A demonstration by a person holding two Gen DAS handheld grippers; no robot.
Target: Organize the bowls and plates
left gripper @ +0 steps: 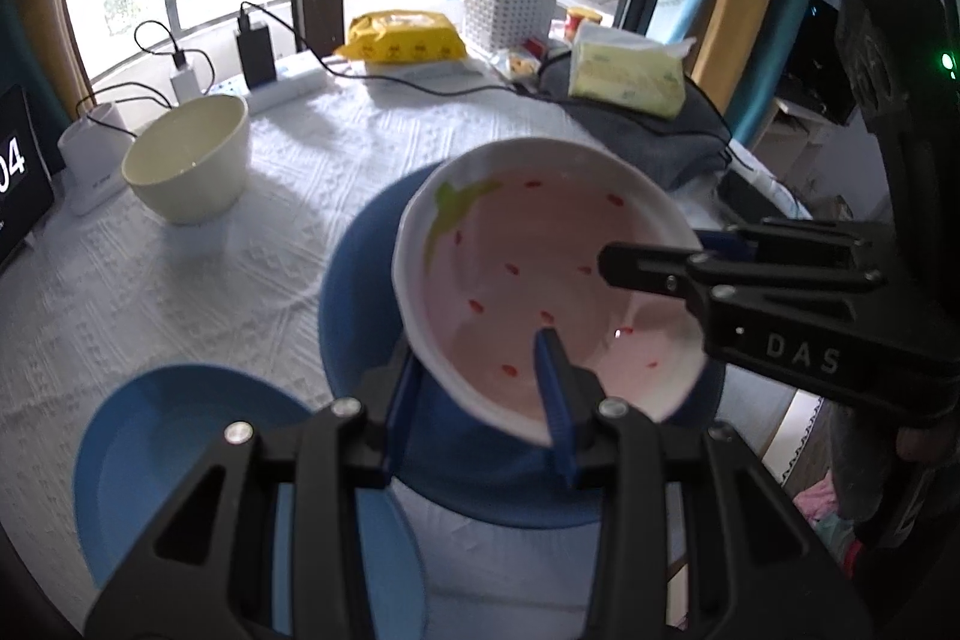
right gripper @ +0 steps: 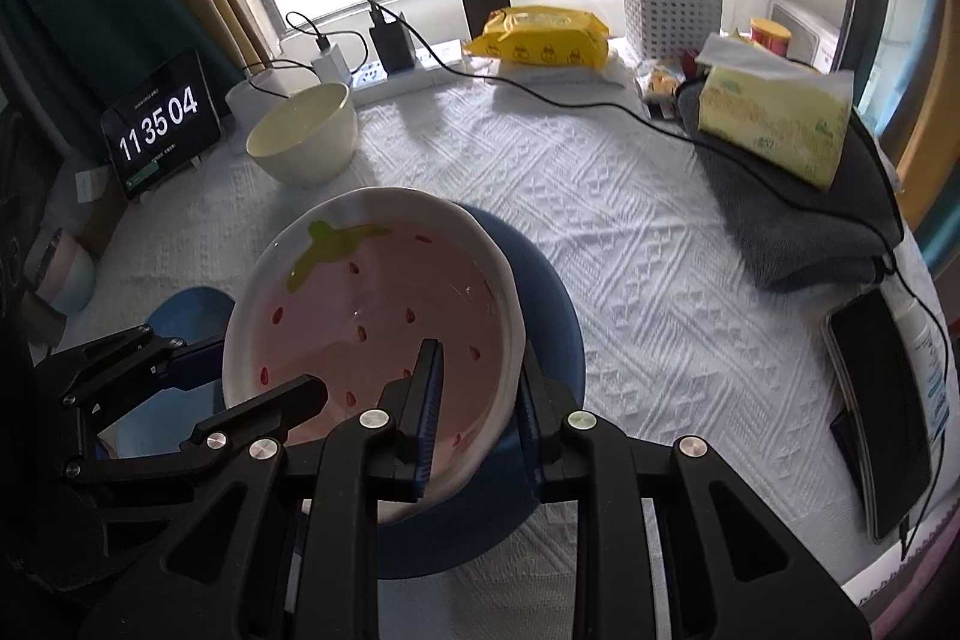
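Nearest the lens, the left tongs (left gripper: pixel 486 394) are clamped on the near rim of a strawberry plate (left gripper: pixel 540 274), one blue ribbed pad inside and one outside the wall. The right tongs (right gripper: pixel 480 400) pinch the opposite rim the same way, so the plate hangs tilted between the two, above a dark blue plate (right gripper: pixel 540 280) lying on the worktop (right gripper: pixel 630 250). White letters "DAS" show on the black body of the right tongs in the left wrist view.

The strawberry plate is glossy ceramic, irregularly rounded, with a white rim, a pink well, red seed marks and a green leaf. A lighter blue plate (left gripper: pixel 180 436), smooth and round, lies at the worktop's near left edge. A cream bowl (right gripper: pixel 303 136), deep and plain, stands towards the far left corner.

The worktop wears a white cloth embossed in diamonds. A tablet (right gripper: pixel 159 124) at the left edge reads "11 35 04". Along the far edge lie a yellow wipes pack (right gripper: pixel 540 40) and a white perforated basket (right gripper: pixel 669 10). A yellow tissue pack (right gripper: pixel 774 124) sits on folded grey fabric near the right edge.
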